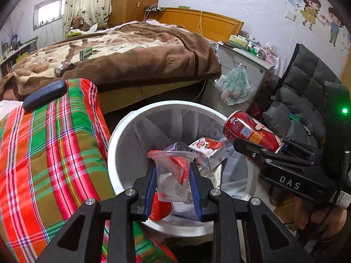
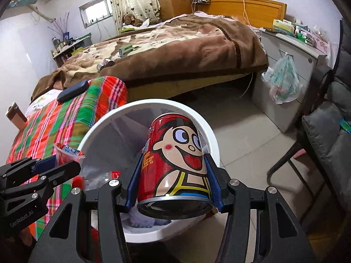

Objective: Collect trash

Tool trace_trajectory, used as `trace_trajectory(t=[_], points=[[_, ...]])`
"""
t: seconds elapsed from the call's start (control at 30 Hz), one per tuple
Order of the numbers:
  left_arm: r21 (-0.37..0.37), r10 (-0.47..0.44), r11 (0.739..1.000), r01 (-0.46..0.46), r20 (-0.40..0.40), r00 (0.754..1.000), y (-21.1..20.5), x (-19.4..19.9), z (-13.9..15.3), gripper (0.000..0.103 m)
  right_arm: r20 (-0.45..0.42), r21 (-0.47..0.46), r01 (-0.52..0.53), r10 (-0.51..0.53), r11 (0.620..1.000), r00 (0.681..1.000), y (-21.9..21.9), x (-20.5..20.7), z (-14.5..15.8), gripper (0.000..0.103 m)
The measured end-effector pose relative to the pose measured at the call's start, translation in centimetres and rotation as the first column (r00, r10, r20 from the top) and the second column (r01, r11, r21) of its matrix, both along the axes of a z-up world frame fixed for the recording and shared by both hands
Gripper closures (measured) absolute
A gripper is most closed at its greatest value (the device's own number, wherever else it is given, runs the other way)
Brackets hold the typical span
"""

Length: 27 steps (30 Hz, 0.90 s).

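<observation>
Room: bedroom, wooden bed (image 1: 131, 50) under a brown blanket at 12 o'clock, grey cabinet (image 1: 241, 65) with a hanging plastic bag (image 1: 234, 85) at 1 o'clock, tiled floor (image 2: 252, 135) below.
Near bedding: striped red-green quilt (image 1: 48, 144) at 9 o'clock of the bin, dark case (image 1: 45, 94) lying on it.
Bin: white trash bin (image 1: 122, 131) on the floor at centre, open, already holding a strawberry-print carton (image 1: 207, 146), a tin and crumpled wrappers.
Left tongs (image 1: 172, 178): clenched on a clear plastic cup (image 1: 172, 175), blue pads pressing both sides, red torn lid scrap inside, held over the bin's near rim.
Right tongs (image 2: 173, 175): grasping a red cartoon can (image 2: 175, 164) across its body, base toward the camera, top tilted toward 12 o'clock, above the bin opening.
Seen from the left view: can (image 1: 252, 131) at 3 o'clock, over the bin's right rim, tilted toward 10 o'clock.
Chair: grey padded chair (image 1: 302, 100) at 3 o'clock, just beside the bin.
On the bed: green box (image 1: 86, 53) and small can (image 1: 63, 68), well apart from the bin.
</observation>
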State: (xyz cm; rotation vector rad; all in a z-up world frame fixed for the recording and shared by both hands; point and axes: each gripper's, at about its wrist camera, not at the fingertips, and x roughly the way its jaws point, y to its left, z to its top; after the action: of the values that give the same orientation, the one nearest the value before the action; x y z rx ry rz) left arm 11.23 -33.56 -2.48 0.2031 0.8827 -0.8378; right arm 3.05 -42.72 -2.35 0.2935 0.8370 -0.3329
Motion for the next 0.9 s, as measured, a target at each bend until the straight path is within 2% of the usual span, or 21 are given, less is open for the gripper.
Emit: trace_trajectory(t=[0.07, 0.13, 0.17, 0.43, 0.63, 0.9], points=[[0.009, 0.008, 1.000, -0.008, -0.002, 1.000, -0.1, 0.3, -0.3, 0.071, -0.008, -0.003, -0.008, 0.008, 1.000, 1.000, 0.0, 0.2, -0.2, 0.048], [0.014, 0.020, 1.000, -0.020, -0.005, 1.000, 0.0, 0.5, -0.5, 0.053, -0.018, -0.023, -0.013, 0.012, 1.000, 1.000, 0.0, 0.4, -0.3, 0.048], [0.008, 0.021, 1.000, -0.021, -0.008, 1.000, 0.1, 0.6, -0.6, 0.052, -0.021, -0.035, -0.013, 0.012, 0.999, 1.000, 0.1, 0.5, -0.4, 0.048], [-0.016, 0.032, 0.999, -0.033, -0.013, 0.999, 1.1, 0.7, -0.3, 0.052, 0.011, -0.022, -0.003, 0.003, 1.000, 1.000, -0.1, -0.1, 0.1, 0.043], [-0.028, 0.046, 0.999, -0.046, 0.016, 0.999, 1.9, -0.2, 0.4, 0.048, 0.043, -0.016, 0.001, -0.001, 1.000, 0.999, 0.8, -0.5, 0.7, 0.043], [-0.059, 0.095, 0.994, -0.091, 0.068, 0.993, 4.2, -2.0, 1.6, 0.048, 0.093, -0.030, 0.024, -0.021, 0.999, 0.995, 2.7, -2.3, 1.8, 0.043]])
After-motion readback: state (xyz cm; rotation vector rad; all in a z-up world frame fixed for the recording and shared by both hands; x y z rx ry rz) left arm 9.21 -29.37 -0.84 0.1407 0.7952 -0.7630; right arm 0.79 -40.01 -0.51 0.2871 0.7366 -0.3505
